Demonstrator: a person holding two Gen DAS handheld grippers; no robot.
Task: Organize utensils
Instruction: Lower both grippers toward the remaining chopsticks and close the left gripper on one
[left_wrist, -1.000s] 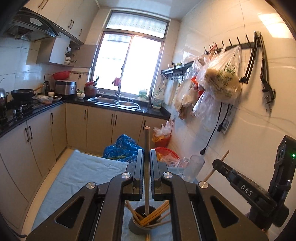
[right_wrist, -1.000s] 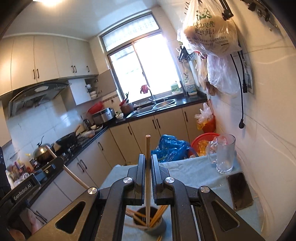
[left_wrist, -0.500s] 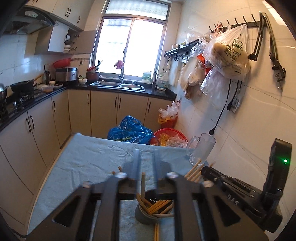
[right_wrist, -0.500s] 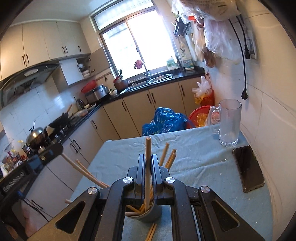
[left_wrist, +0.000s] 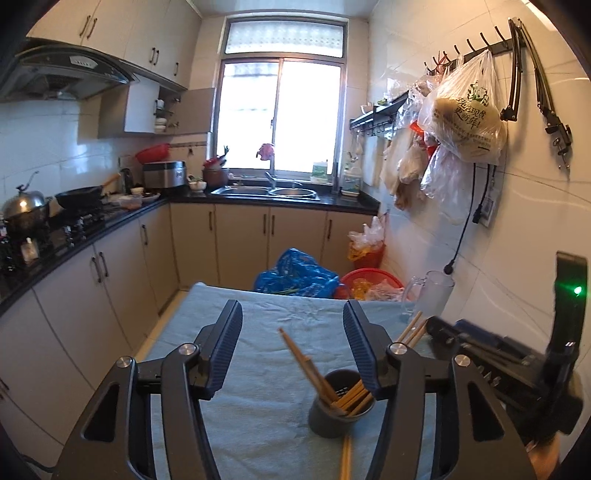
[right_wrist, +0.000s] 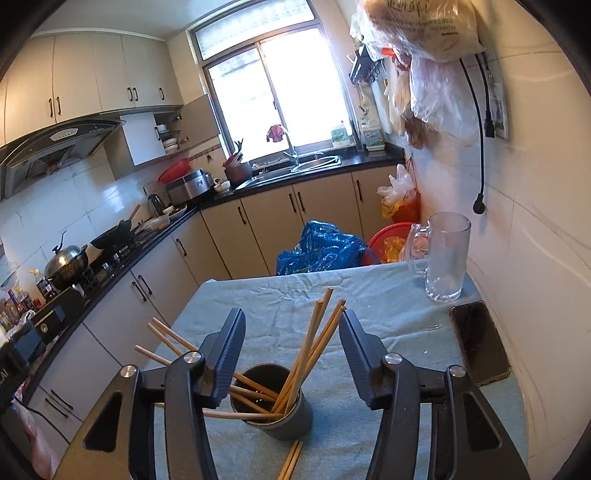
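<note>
Both the left gripper (left_wrist: 292, 343) and right gripper (right_wrist: 291, 350) hang spread wide and empty over the dark grey cylindrical cup (right_wrist: 272, 406) of splayed wooden chopsticks (right_wrist: 314, 347), mid-table on the blue cloth-covered table (right_wrist: 388, 310). Two loose wooden chopsticks (right_wrist: 290, 461) lie against its base; reaching for them could knock the leaning sticks and tip the cup.

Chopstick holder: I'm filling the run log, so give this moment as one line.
left gripper open | right gripper open | chopsticks in holder | loose chopsticks on cloth

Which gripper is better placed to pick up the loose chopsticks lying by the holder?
Probably the right gripper: it is open, and the loose chopsticks lie on the cloth in front of the holder, between its fingers. The left gripper sees them off-centre.
</note>
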